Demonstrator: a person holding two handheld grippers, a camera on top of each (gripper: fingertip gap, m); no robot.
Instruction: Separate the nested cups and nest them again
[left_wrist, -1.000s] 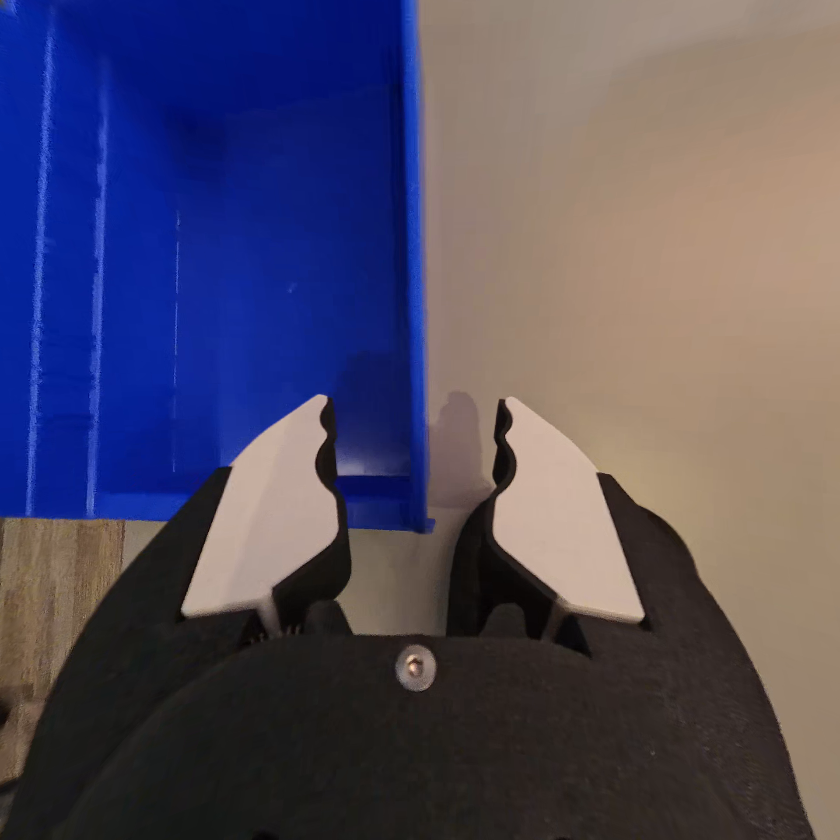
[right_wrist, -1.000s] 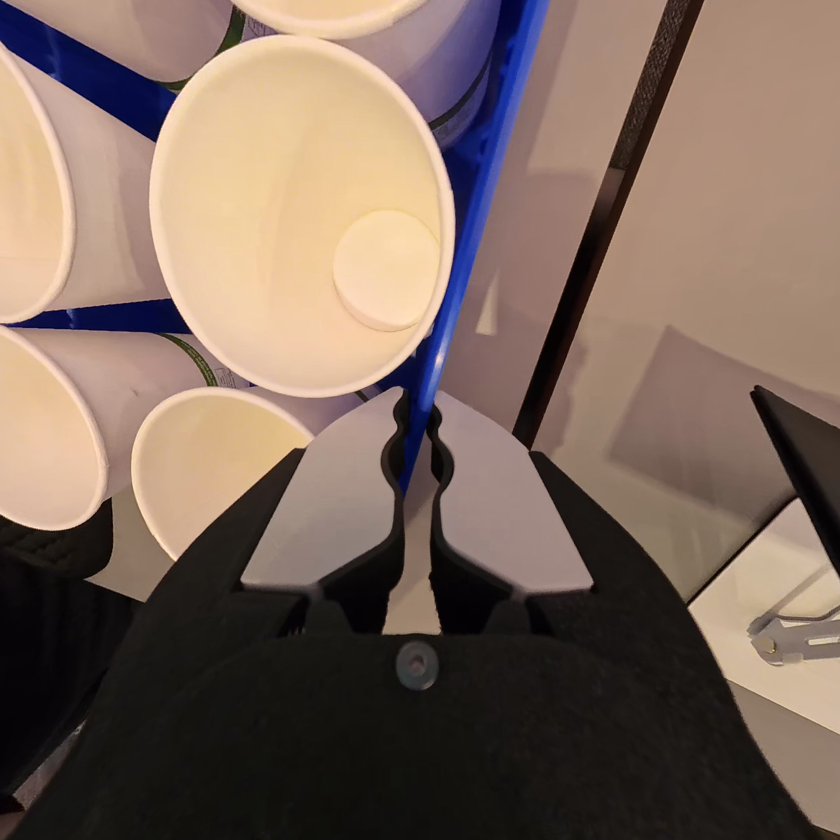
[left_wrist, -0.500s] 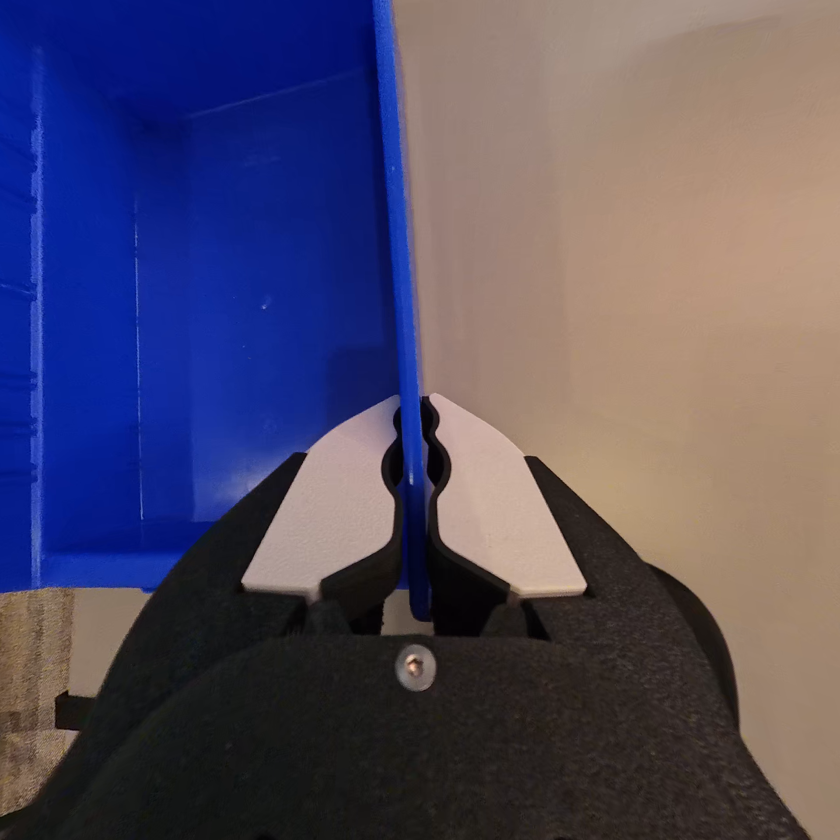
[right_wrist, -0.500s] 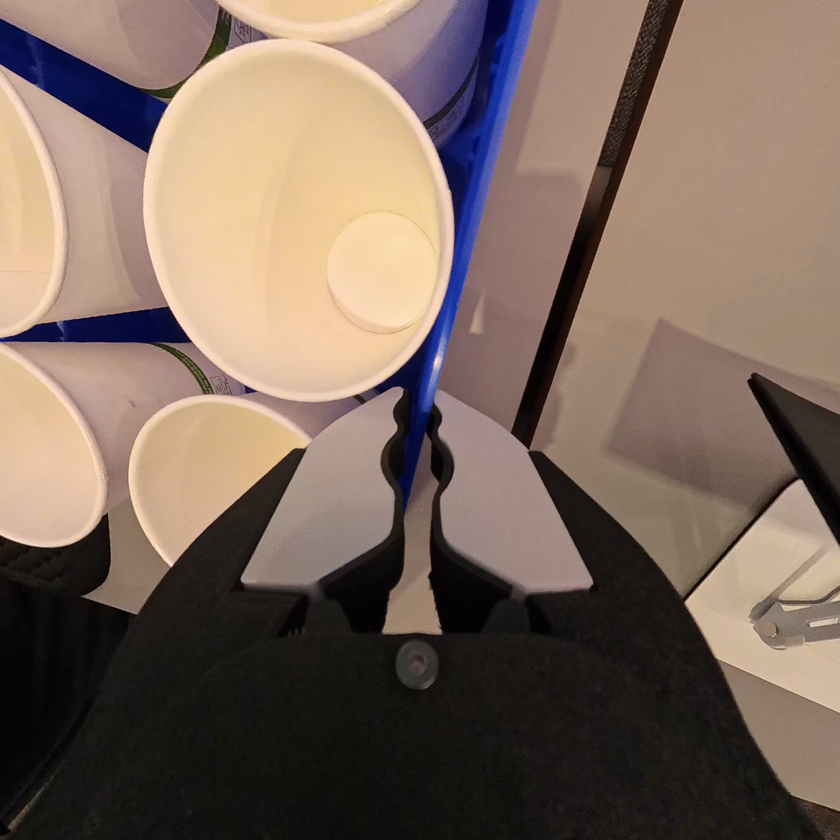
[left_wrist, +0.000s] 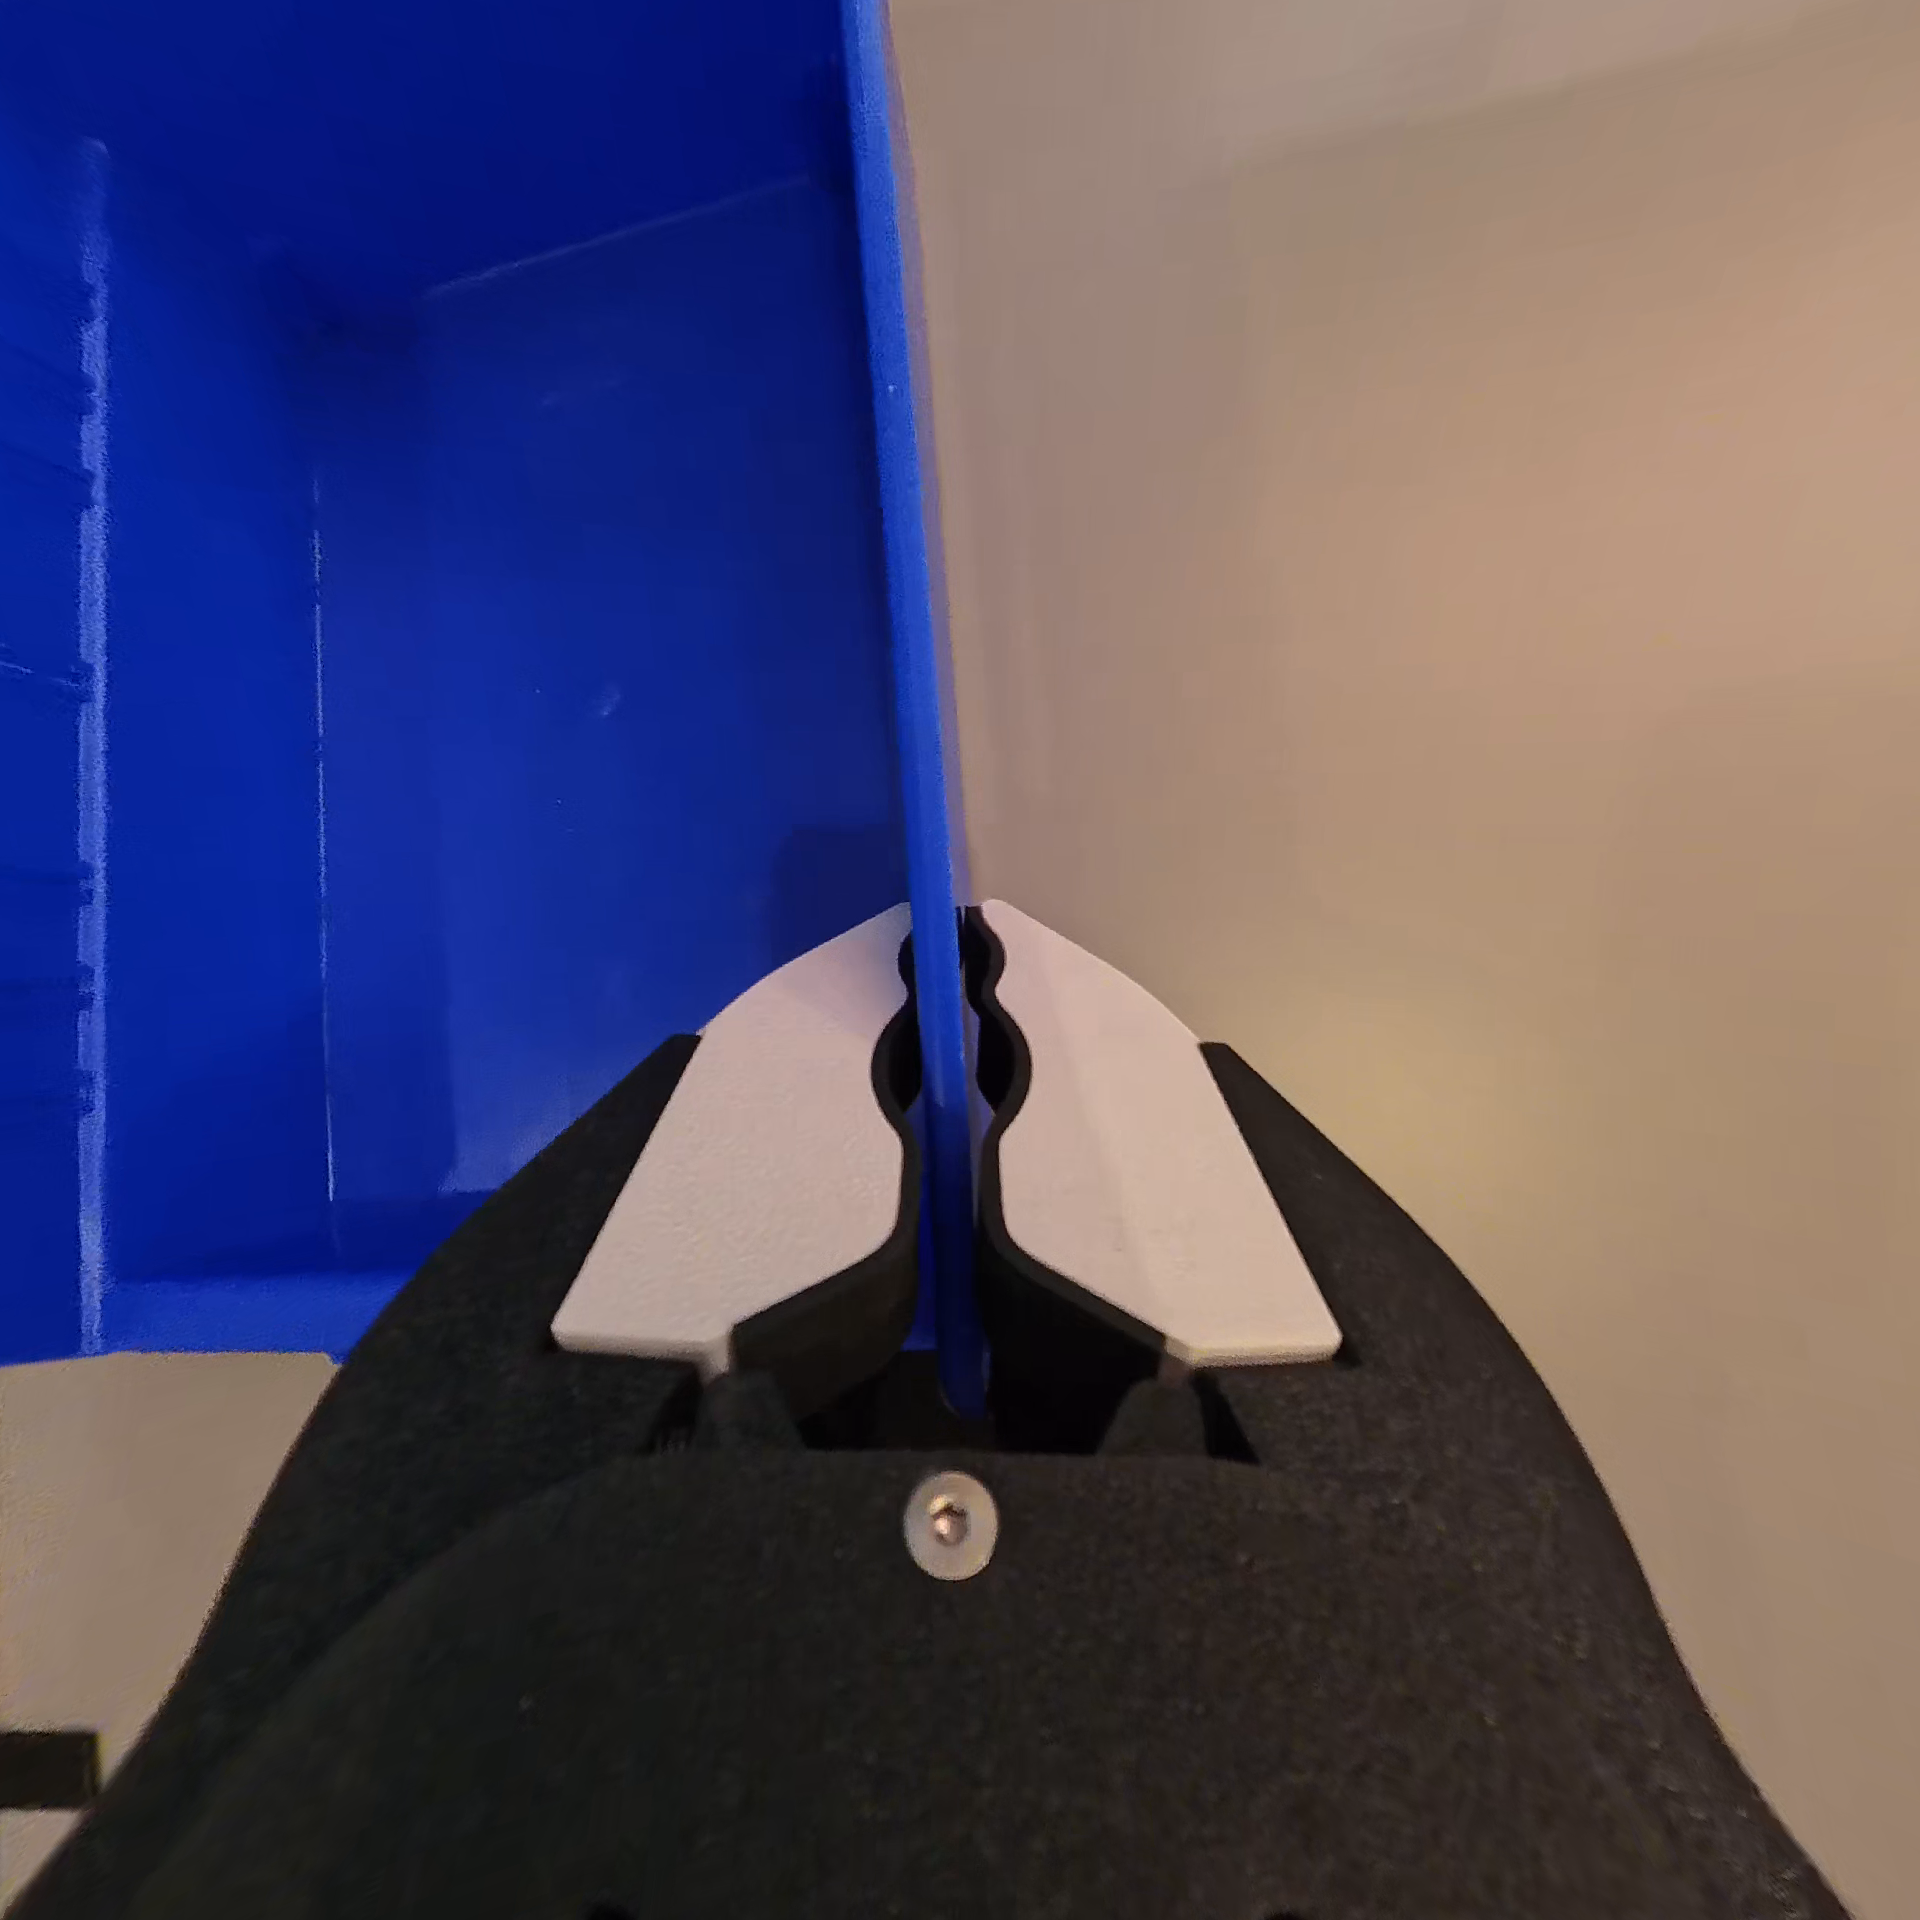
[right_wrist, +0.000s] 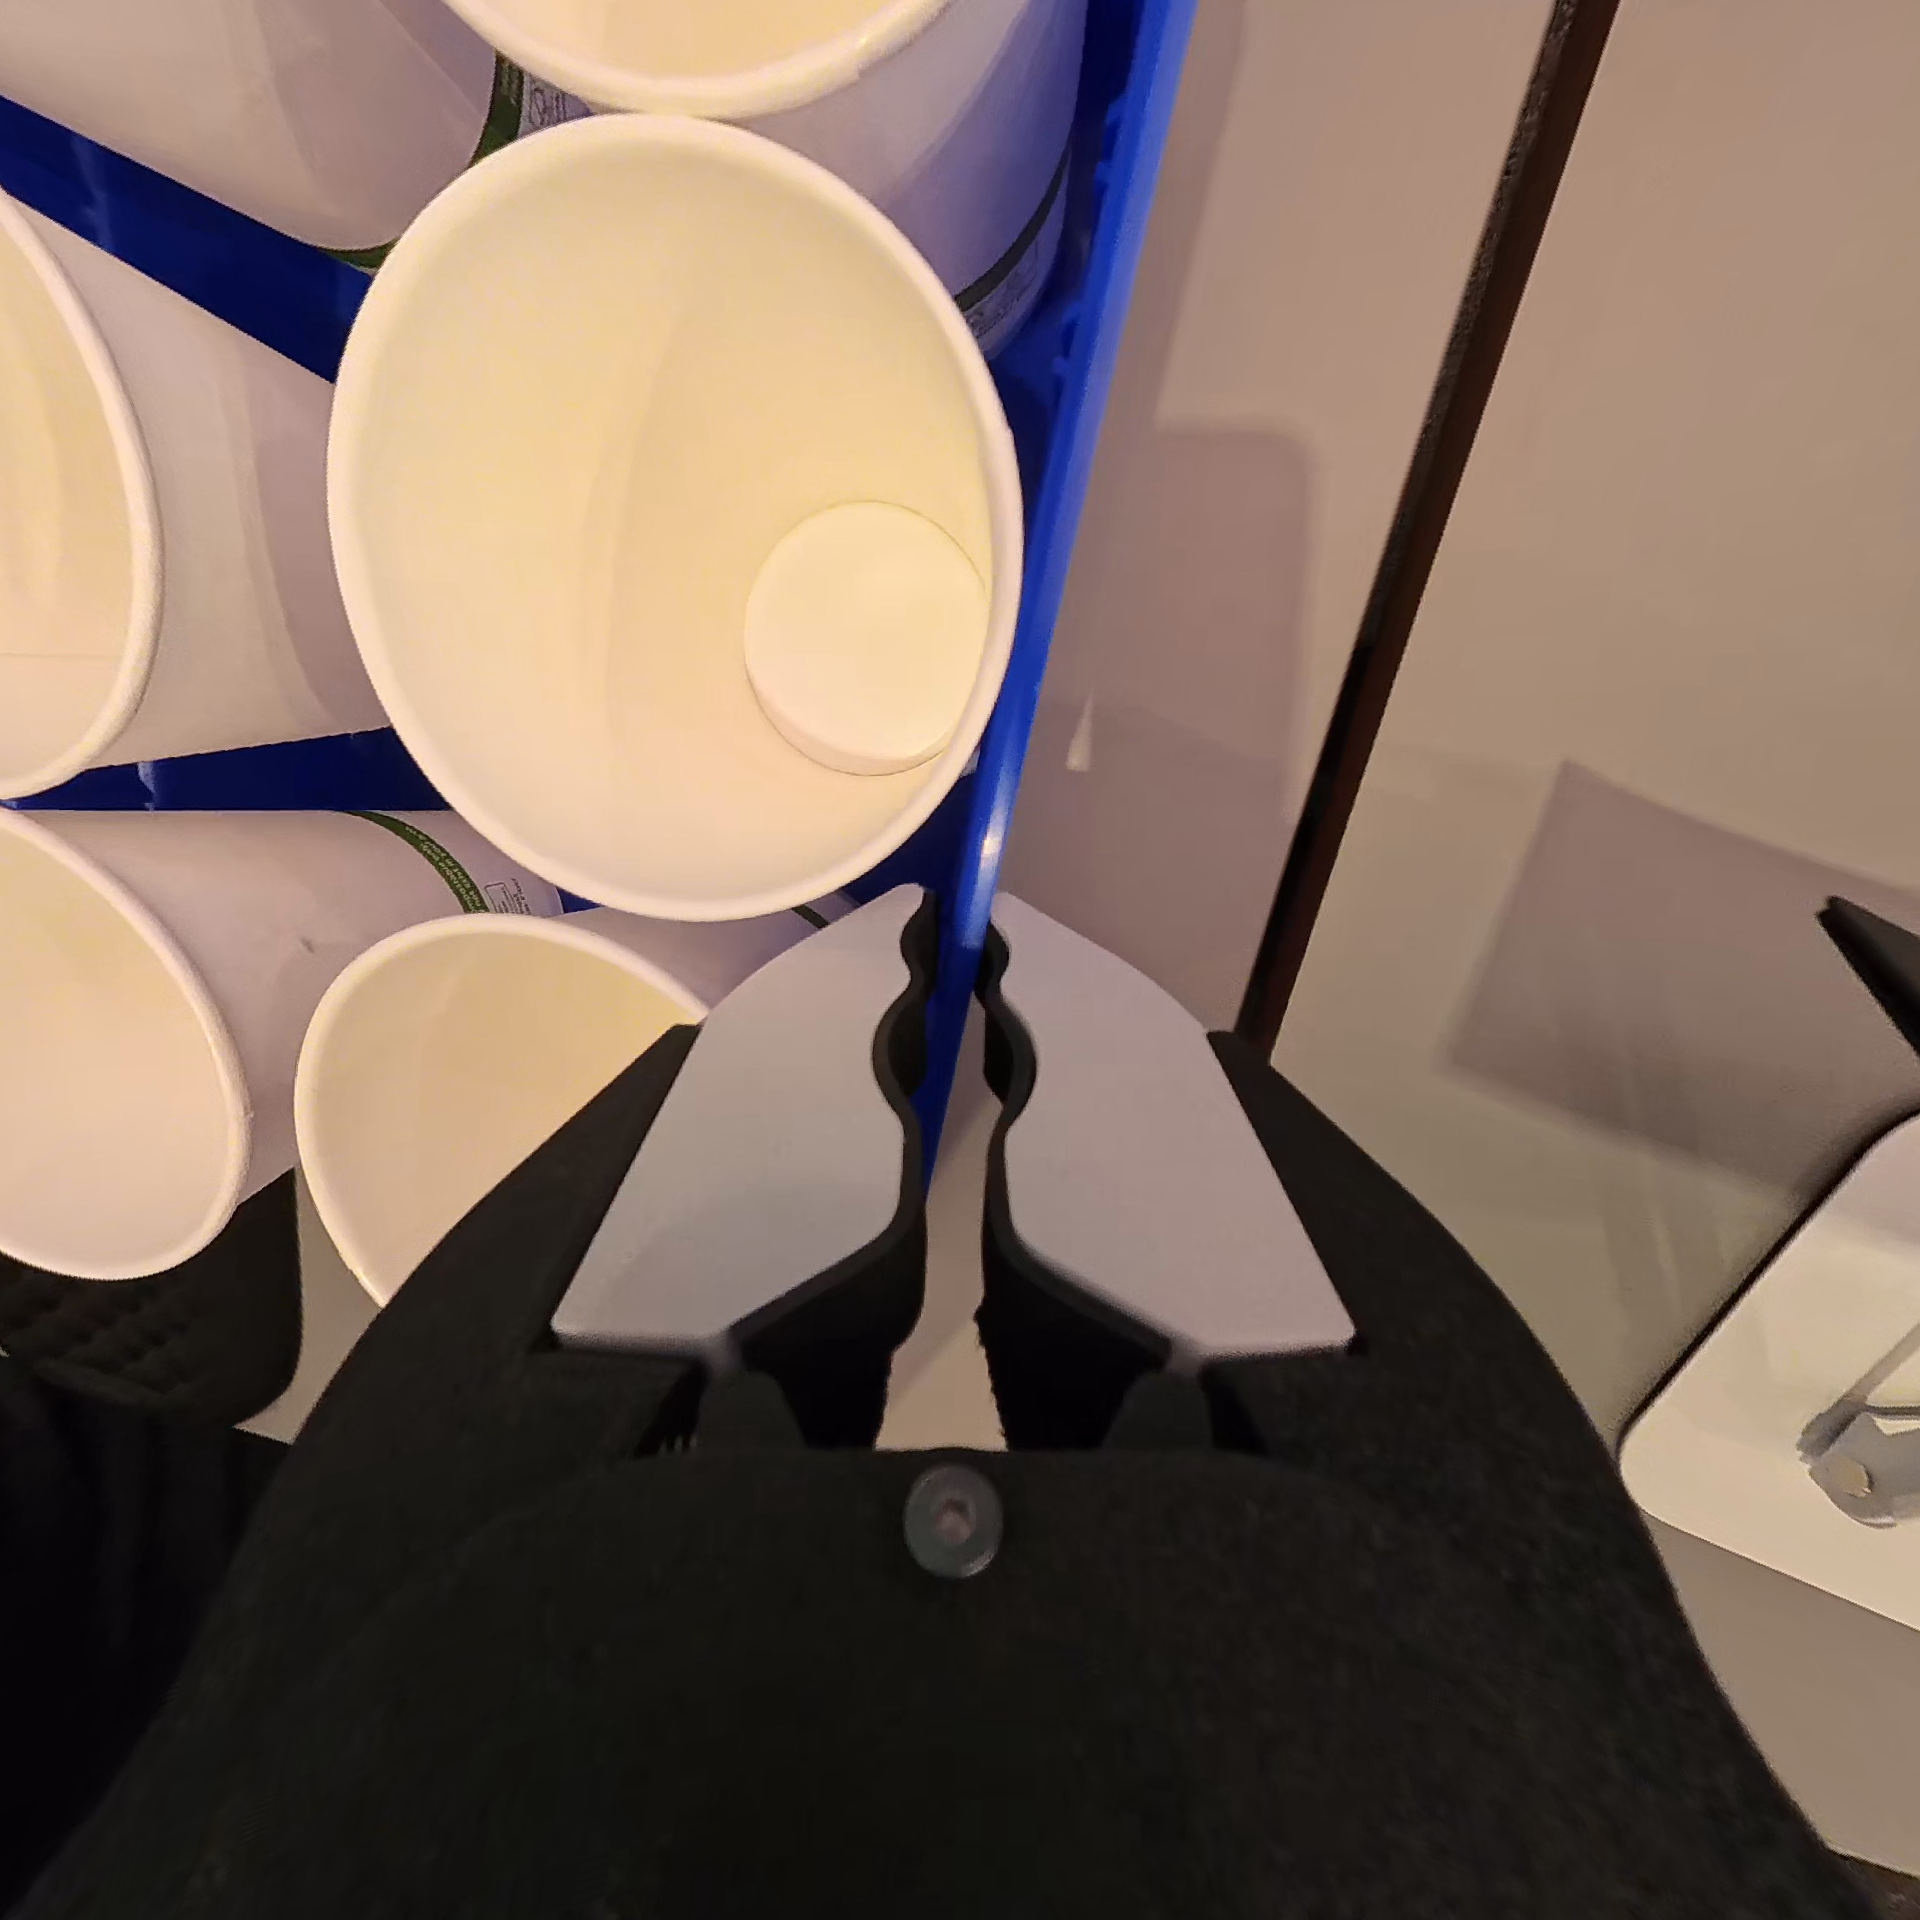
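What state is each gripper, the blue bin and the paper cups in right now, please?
left gripper: shut on the blue bin's wall.
right gripper: shut on the blue bin's wall.
blue bin: held by both grippers; the compartment in the left view is empty.
paper cups: in the bin, open mouths towards the camera.

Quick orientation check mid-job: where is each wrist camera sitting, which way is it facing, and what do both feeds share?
Left wrist view: sits behind the left gripper, facing along its fingers into an empty compartment of the blue bin; jaws clamp the bin wall.
Right wrist view: sits behind the right gripper, facing white paper cups lying in the bin's compartments; jaws clamp the blue bin wall; a white block lies lower right.
Shared: only the blue bin, gripped by both; neither view shows the other gripper.
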